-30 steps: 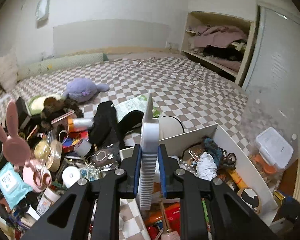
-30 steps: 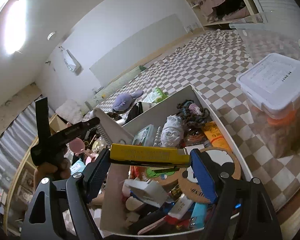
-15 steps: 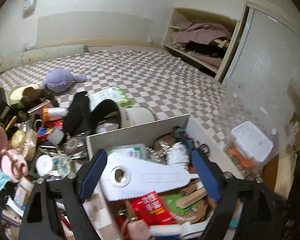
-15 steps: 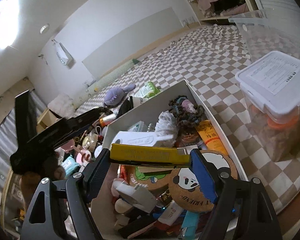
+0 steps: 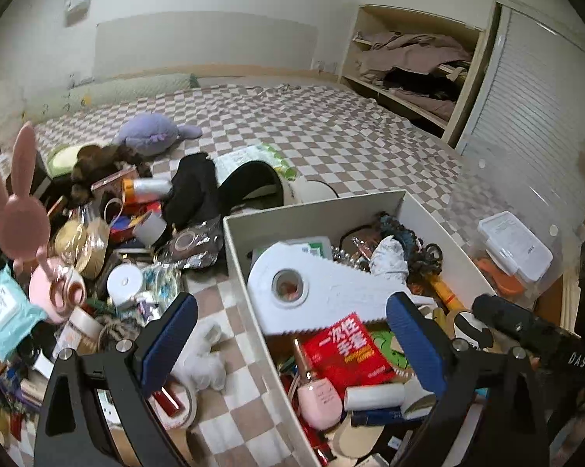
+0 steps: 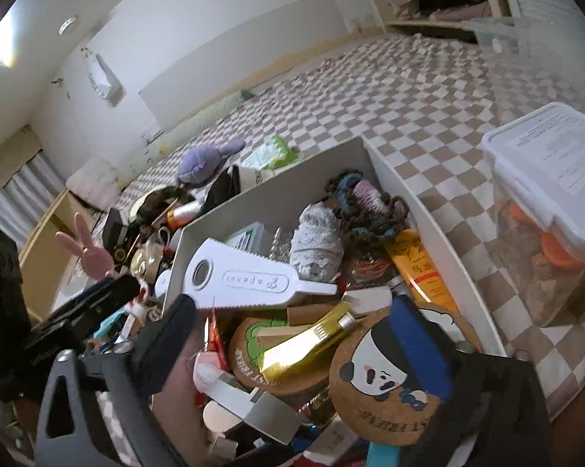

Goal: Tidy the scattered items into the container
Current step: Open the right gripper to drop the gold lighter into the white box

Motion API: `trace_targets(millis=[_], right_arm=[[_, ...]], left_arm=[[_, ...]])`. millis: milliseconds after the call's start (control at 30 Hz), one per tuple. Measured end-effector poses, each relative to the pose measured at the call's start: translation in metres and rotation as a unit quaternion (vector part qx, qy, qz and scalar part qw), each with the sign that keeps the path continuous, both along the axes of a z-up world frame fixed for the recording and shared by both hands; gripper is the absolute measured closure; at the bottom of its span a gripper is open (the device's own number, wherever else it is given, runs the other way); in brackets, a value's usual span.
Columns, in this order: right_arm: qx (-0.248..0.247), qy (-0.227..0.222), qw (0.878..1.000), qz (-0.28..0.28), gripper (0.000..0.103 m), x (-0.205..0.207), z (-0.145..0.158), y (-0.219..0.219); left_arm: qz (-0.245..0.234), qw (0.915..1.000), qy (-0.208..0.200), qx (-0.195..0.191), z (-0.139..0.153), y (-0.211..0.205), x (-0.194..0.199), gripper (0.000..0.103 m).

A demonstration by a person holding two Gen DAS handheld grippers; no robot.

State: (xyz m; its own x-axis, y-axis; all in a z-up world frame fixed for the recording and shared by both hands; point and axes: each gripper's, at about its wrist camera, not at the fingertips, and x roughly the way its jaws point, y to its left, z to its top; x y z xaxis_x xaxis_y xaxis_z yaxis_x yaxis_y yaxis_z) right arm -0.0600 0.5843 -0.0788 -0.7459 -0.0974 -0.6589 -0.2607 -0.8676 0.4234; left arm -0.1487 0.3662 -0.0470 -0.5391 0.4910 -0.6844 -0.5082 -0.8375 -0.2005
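The white box (image 5: 311,210) (image 6: 276,202) stands on the checkered cover, full of small items. A white toothed opener (image 5: 323,288) (image 6: 245,280) lies flat on top of its contents. My left gripper (image 5: 292,342) is open and empty just above the box's near left wall. My right gripper (image 6: 304,342) is open over the box's near end. A yellow tube (image 6: 308,342) lies loose between its fingers on a green-printed coaster (image 6: 253,354), beside a panda coaster (image 6: 374,385).
A heap of scattered items lies left of the box: pink rabbit holder (image 5: 20,210), tape rolls (image 5: 86,245), teal wipes pack (image 5: 4,311), black cloth (image 5: 195,186), purple plush (image 5: 152,132). A lidded plastic tub (image 6: 545,194) stands right of the box.
My left gripper opened and dropped the white opener, which now lies flat in the box. My right gripper opened and let go of the yellow tube, which fell onto the coasters.
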Motion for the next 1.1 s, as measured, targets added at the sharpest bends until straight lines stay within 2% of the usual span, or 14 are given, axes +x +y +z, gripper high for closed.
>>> trace_targets(millis=[67, 167, 300, 367, 500, 633, 867, 1100], right_arm=[[-0.014, 0.013, 1.000, -0.004, 0.002, 0.005, 0.003, 0.002], [-0.027, 0.049, 0.998, -0.017, 0.000, 0.014, 0.010, 0.004], [-0.016, 0.085, 0.996, -0.023, 0.000, 0.025, 0.021, -0.005], [-0.011, 0.081, 0.997, -0.016, 0.000, 0.026, 0.023, -0.014], [-0.026, 0.045, 0.999, -0.006, 0.000, 0.024, 0.023, -0.027], [-0.023, 0.049, 0.999, -0.004, 0.000, 0.030, 0.031, -0.042], [-0.009, 0.053, 0.999, 0.004, 0.000, 0.038, 0.050, -0.079], [-0.006, 0.047, 0.997, 0.063, 0.000, 0.040, 0.064, -0.127]], left_arm=[[0.003, 0.9999, 0.000, 0.012, 0.000, -0.008, 0.004, 0.000], [0.008, 0.9996, 0.001, 0.029, 0.000, -0.019, 0.010, 0.000], [0.005, 0.9997, -0.008, 0.024, -0.003, -0.026, 0.014, 0.000], [0.007, 0.9996, -0.014, 0.023, -0.004, -0.031, 0.016, 0.000], [0.008, 0.9993, -0.015, 0.032, -0.002, -0.046, 0.019, 0.000], [0.029, 0.9989, 0.010, 0.036, 0.004, -0.066, 0.026, 0.000], [0.049, 0.9973, 0.001, 0.056, 0.013, -0.105, 0.031, 0.000], [0.077, 0.9957, 0.046, 0.023, 0.024, -0.148, 0.048, 0.000]])
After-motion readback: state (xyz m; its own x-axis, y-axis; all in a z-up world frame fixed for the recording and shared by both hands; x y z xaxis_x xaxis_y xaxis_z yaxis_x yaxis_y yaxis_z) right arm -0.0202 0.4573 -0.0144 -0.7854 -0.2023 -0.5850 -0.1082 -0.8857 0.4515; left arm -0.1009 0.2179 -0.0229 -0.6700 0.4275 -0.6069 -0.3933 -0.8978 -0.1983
